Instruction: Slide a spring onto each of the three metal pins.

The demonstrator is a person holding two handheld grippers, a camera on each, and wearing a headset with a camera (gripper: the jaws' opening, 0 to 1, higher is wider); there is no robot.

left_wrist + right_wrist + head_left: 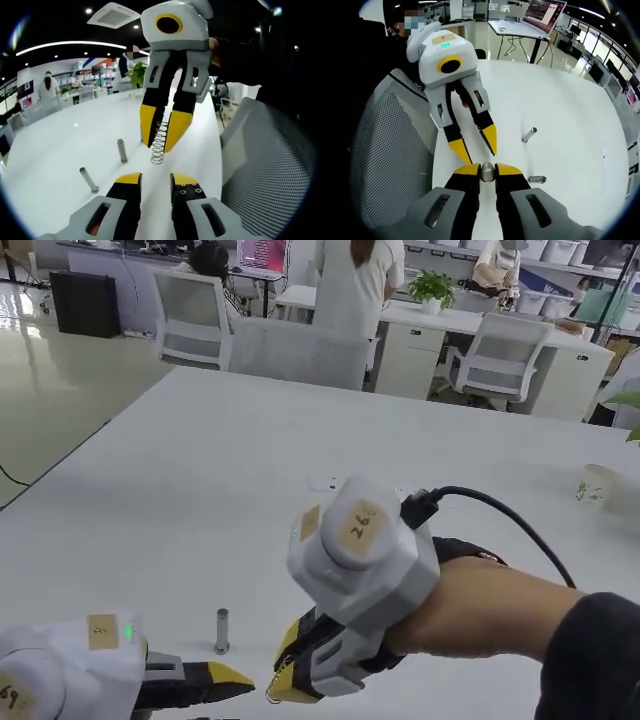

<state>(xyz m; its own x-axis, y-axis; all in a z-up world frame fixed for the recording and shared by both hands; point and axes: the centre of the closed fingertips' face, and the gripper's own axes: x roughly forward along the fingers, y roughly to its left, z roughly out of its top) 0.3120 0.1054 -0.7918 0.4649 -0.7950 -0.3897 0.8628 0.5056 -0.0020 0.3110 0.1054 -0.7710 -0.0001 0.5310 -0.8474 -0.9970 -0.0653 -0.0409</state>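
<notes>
The right gripper (487,169) pinches a coil spring (158,149) between its yellow tips. The spring's long axis runs in line with the jaws, and its free end pokes out past them, down toward the white table (250,470). Facing it, the left gripper (156,178) has its jaws spread and holds nothing. Two metal pins (121,150) (88,180) stand upright on the table just beside the spring.
</notes>
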